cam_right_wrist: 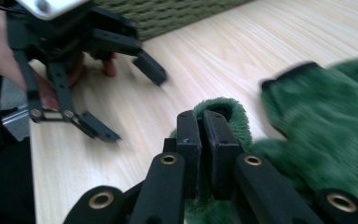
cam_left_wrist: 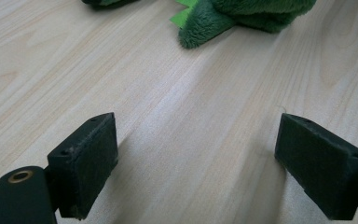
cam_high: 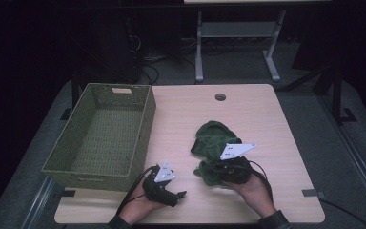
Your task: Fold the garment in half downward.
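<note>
Now, starting at my far left, the green woven basket (cam_high: 100, 138) sits on the left part of the wooden table (cam_high: 262, 119), with its near corner close to my left gripper (cam_high: 178, 194). That gripper lies low over the tabletop near the front edge, its jaws spread wide with bare wood between them. From the left gripper view, the fuzzy green cloth (cam_left_wrist: 242, 16) lies ahead of those jaws, well apart from them. Moving right, the same green cloth (cam_high: 214, 150) is bunched in a heap around the table's middle, toward the front. My right gripper (cam_right_wrist: 208, 140) is clamped on a fold at the cloth's near edge, jaws pressed almost together with green pile bulging above them. In the right gripper view the picture is blurred. Its grey plate (cam_high: 236, 150) shows above the cloth.
</note>
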`<action>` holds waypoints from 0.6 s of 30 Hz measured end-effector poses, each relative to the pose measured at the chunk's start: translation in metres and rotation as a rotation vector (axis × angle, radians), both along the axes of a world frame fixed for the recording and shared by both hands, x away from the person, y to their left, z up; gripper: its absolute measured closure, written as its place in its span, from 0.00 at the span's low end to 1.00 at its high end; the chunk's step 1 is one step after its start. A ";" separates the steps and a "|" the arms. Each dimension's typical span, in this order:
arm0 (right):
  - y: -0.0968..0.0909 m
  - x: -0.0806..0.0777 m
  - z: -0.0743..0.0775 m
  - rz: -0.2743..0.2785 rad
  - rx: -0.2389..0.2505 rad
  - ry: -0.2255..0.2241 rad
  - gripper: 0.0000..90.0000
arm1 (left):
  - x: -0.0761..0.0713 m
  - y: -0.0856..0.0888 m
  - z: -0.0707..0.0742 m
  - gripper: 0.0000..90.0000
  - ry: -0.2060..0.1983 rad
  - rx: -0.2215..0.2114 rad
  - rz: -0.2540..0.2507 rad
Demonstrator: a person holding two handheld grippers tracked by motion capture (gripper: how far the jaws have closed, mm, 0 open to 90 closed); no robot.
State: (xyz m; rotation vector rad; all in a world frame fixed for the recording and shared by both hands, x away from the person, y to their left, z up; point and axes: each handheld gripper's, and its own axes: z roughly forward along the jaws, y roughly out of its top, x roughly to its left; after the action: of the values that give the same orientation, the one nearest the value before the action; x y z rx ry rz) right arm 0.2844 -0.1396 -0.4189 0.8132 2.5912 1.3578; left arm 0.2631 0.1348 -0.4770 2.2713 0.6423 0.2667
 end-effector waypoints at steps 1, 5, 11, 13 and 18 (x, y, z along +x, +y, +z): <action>0.000 0.000 0.000 0.000 0.000 0.000 0.95 | 0.000 0.000 0.000 0.14 0.000 0.000 0.000; -0.023 0.004 -0.004 -0.058 -0.012 0.003 0.94 | 0.000 0.000 0.000 0.14 -0.002 0.002 -0.001; -0.039 0.006 -0.010 -0.110 -0.059 0.016 0.92 | 0.000 0.000 0.000 0.14 0.000 0.003 -0.002; -0.044 0.007 -0.013 -0.129 -0.078 0.026 0.90 | 0.000 0.000 0.000 0.14 0.000 0.003 -0.003; -0.058 0.007 -0.011 -0.183 -0.096 0.011 0.89 | 0.000 0.000 0.000 0.14 0.001 0.002 -0.002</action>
State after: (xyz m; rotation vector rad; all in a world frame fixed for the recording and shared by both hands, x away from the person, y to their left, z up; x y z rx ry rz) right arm 0.2912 -0.1972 -0.4300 1.0160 2.4957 1.1727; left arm 0.2631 0.1349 -0.4769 2.2741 0.6405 0.2656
